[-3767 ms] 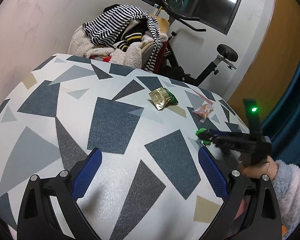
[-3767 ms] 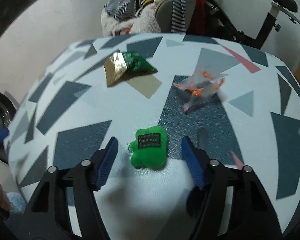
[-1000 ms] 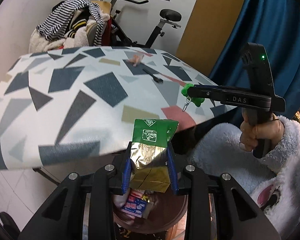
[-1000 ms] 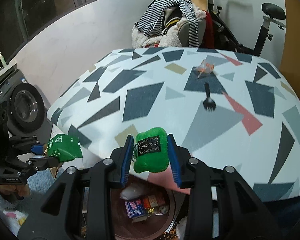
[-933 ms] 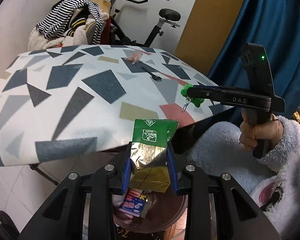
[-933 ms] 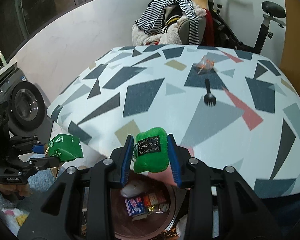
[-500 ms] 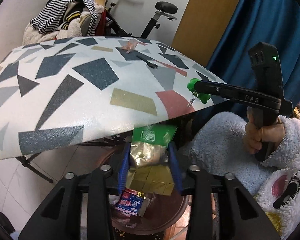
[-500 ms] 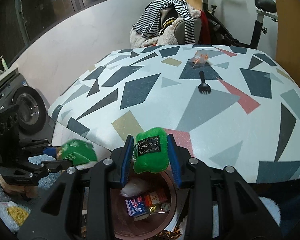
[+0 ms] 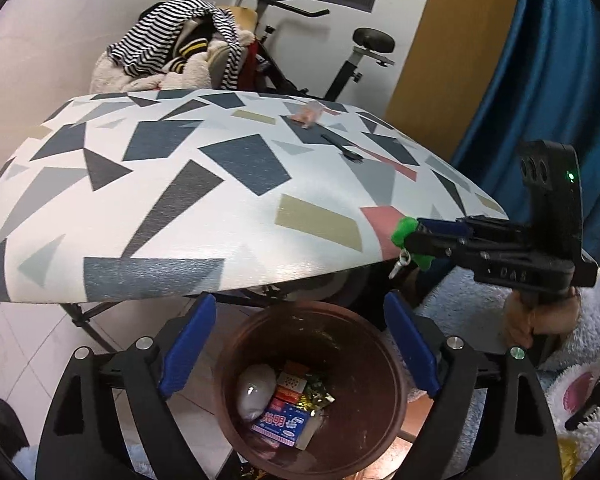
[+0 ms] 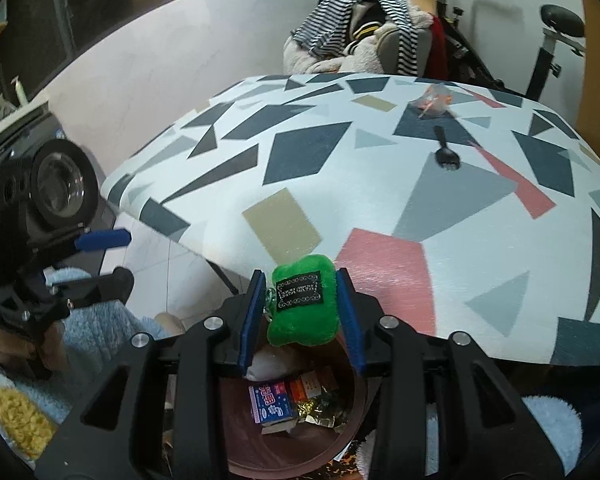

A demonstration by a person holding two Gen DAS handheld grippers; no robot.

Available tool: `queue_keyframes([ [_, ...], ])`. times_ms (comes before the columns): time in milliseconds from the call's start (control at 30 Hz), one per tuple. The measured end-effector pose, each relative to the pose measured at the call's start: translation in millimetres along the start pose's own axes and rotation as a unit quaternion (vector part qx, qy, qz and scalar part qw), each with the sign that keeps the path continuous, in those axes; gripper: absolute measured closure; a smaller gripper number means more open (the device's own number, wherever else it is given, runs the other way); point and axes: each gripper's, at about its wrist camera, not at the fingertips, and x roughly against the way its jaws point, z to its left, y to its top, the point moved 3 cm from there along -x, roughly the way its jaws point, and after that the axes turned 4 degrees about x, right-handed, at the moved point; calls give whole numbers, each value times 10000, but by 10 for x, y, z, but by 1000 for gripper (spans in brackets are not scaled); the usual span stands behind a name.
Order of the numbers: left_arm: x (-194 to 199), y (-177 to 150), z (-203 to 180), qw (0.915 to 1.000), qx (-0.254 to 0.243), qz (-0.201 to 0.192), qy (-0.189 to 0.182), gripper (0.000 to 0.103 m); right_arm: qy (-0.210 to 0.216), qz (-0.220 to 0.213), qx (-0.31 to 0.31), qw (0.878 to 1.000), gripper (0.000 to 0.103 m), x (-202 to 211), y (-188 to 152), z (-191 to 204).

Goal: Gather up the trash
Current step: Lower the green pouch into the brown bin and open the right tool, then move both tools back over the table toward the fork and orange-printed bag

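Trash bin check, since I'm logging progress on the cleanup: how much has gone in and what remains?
Done: the brown bin holds wrappers, and the left gripper above it is empty, its jaws having just been opening. In hand: the right gripper grips a green plush over the bin. Left: a black fork and an orange wrapper on the table.

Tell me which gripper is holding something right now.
The right gripper: its pads clamp the green plush keychain. The left gripper, jaws just opened, holds nothing above the bin.
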Motion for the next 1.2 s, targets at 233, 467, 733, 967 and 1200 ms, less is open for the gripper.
queue_keyframes([
  [233,78,-3,98,9996,167,-126,198,14,-30,105,237,9997,64,-71,-38,119],
  [467,94,5,188,9989,367,-143,234,14,-4,185,321,9993,63,-90,-69,173],
  [733,80,-2,197,9989,367,-126,274,14,46,248,493,9985,60,-119,-72,236],
  [967,64,-6,203,9990,346,-96,278,14,40,313,577,9978,53,-142,-85,280],
  [1200,67,-9,216,9989,366,-105,285,14,-57,279,553,9981,15,-150,-78,272],
])
